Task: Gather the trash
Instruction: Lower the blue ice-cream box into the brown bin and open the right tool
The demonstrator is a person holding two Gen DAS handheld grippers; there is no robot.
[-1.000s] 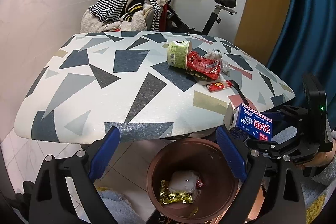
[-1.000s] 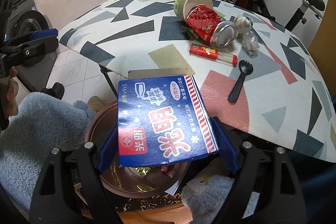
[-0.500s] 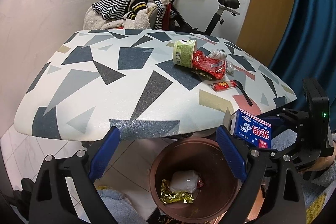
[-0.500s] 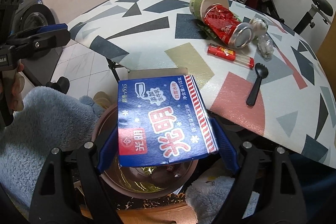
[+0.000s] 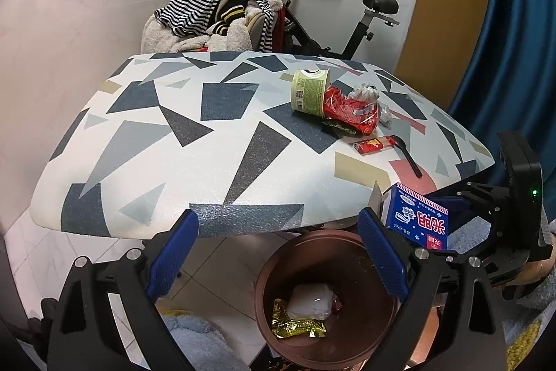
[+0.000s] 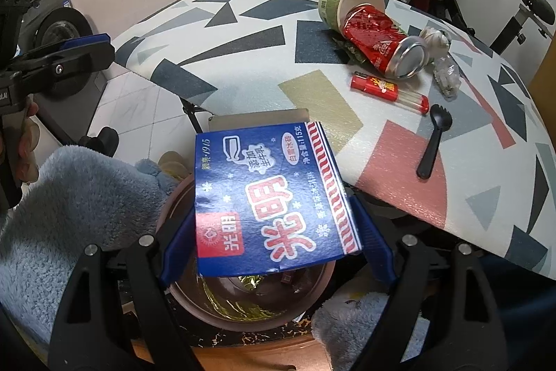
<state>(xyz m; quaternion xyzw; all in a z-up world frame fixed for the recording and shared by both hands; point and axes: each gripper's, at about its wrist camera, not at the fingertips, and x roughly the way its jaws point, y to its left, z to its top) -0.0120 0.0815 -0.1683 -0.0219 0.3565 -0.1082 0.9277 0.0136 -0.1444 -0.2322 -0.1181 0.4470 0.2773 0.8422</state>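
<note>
Left wrist view: left tool spread and empty, tilted down over the brown bin below the surface. Right wrist view: right tool angled steeply down, pinching the blue carton above the bin

table: geometric-patterned top | on it: green cup, red can, lighter, black spoon
</note>
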